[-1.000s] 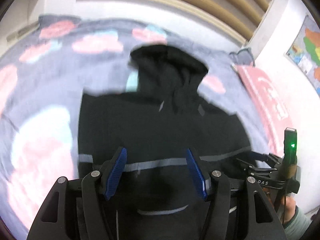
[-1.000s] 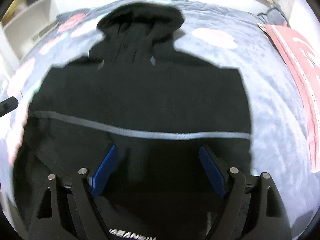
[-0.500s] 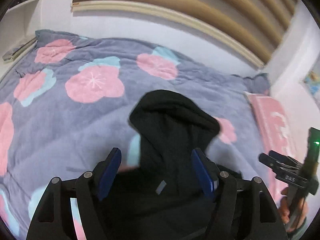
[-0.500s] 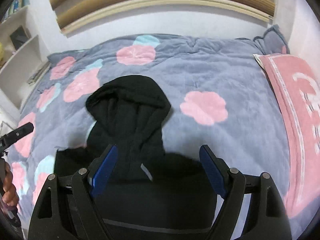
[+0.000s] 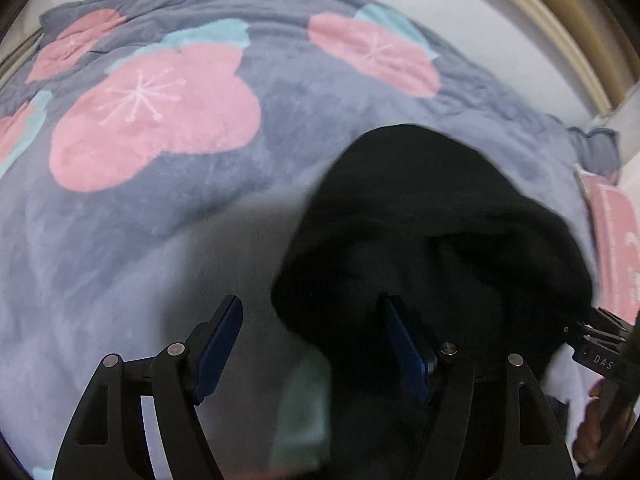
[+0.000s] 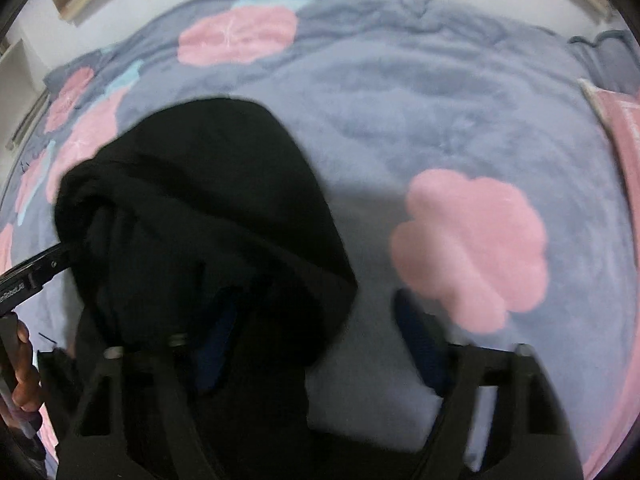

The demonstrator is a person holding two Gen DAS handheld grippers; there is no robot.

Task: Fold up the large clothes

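Observation:
A black hoodie lies on the bed; its hood [image 5: 424,208] fills the right of the left wrist view and the left of the right wrist view [image 6: 208,208]. My left gripper [image 5: 312,344] is open, low over the hood's left edge, with the right finger over the black cloth. My right gripper [image 6: 316,332] is open over the hood's right edge, its left finger over the cloth; the view is blurred. Each gripper shows at the edge of the other's view, the right one [image 5: 600,344] and the left one [image 6: 28,276].
The bed is covered by a grey-blue blanket [image 5: 132,216] with pink and teal flowers [image 6: 468,248]. A pink towel [image 5: 616,232] lies along the right side, also in the right wrist view [image 6: 628,128]. A white wall and wooden slats [image 5: 560,12] stand behind the bed.
Both grippers have moved forward from over the hoodie's body to its hood and come lower. The hood now sits close between the fingers. Both stay open.

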